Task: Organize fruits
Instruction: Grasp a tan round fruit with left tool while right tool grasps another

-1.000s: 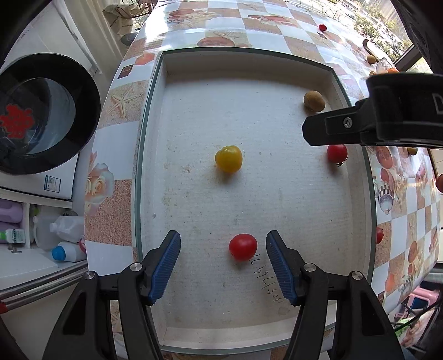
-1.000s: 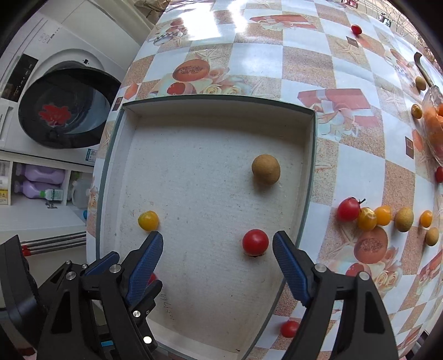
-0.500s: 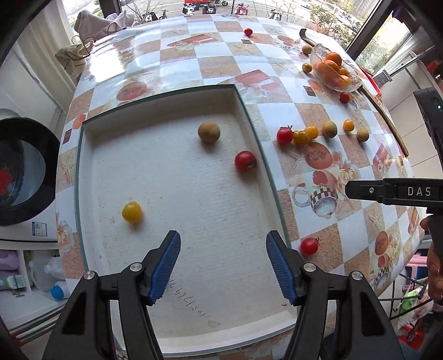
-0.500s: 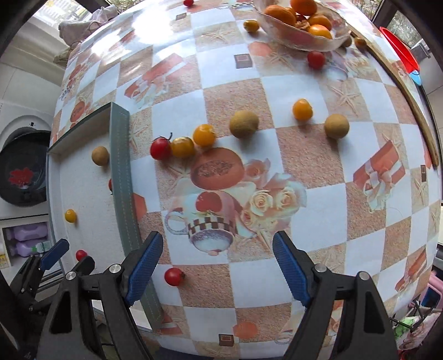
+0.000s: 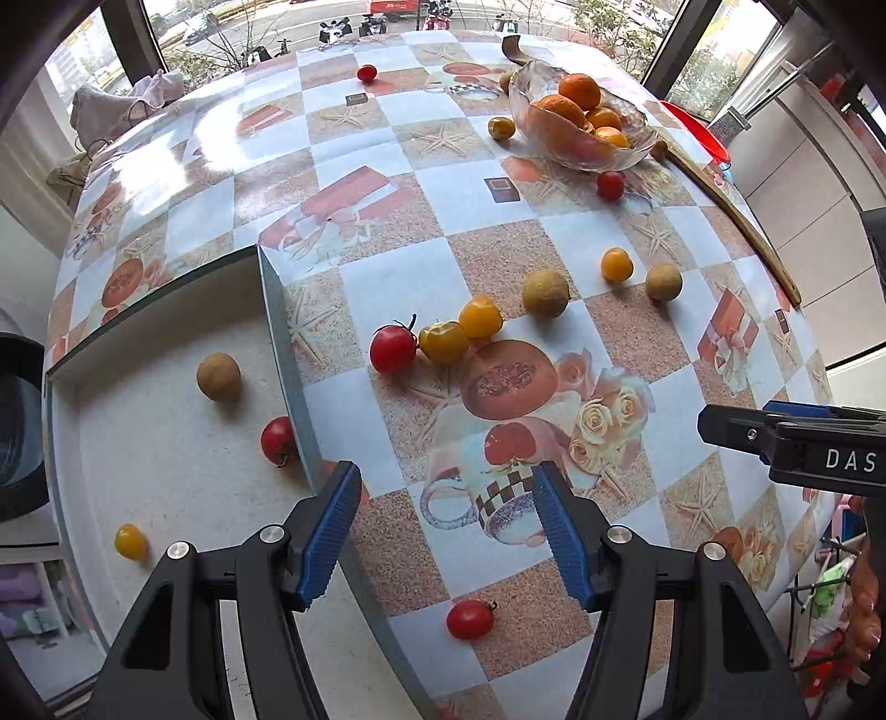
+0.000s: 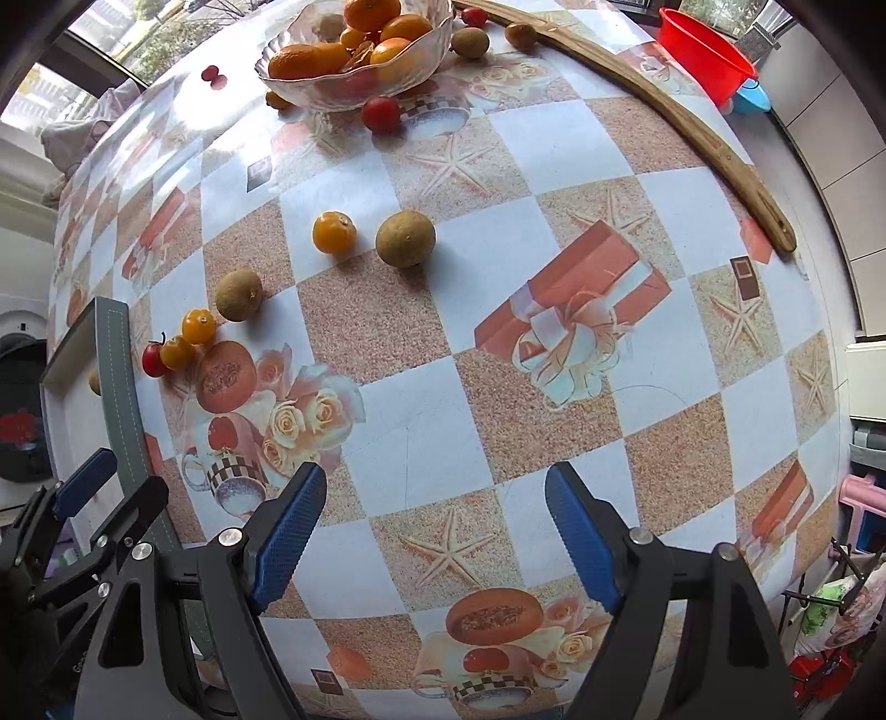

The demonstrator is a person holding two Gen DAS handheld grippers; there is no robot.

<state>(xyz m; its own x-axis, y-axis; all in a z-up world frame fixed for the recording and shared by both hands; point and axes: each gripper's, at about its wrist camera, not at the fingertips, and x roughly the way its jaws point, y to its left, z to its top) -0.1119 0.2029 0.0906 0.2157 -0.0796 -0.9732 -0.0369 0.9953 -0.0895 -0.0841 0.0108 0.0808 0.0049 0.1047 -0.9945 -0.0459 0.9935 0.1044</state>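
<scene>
My left gripper [image 5: 446, 531] is open and empty above the right wall of a shallow white tray [image 5: 282, 332]. In the tray lie a brown fruit [image 5: 219, 376], a red tomato [image 5: 278, 440] and a yellow tomato [image 5: 131, 541]. On the table beside the tray sit a red tomato [image 5: 393, 348], two yellow tomatoes [image 5: 443, 342], a brown fruit [image 5: 545, 292], and a lone red tomato [image 5: 469, 619] near my fingers. My right gripper [image 6: 432, 526] is open and empty over bare tablecloth; an orange tomato [image 6: 334, 232] and brown fruit [image 6: 405, 239] lie ahead of it.
A glass bowl [image 5: 576, 158] of oranges stands at the far side, also in the right wrist view [image 6: 354, 83]. A curved wooden strip [image 6: 664, 111] lies along the table's right edge. A red basin [image 6: 706, 52] sits beyond it. A washing machine [image 5: 16, 432] stands left of the table.
Both grippers have swung right, away from the tray and over the patterned tablecloth. The left one left a red tomato lying in the tray. Both stay open.
</scene>
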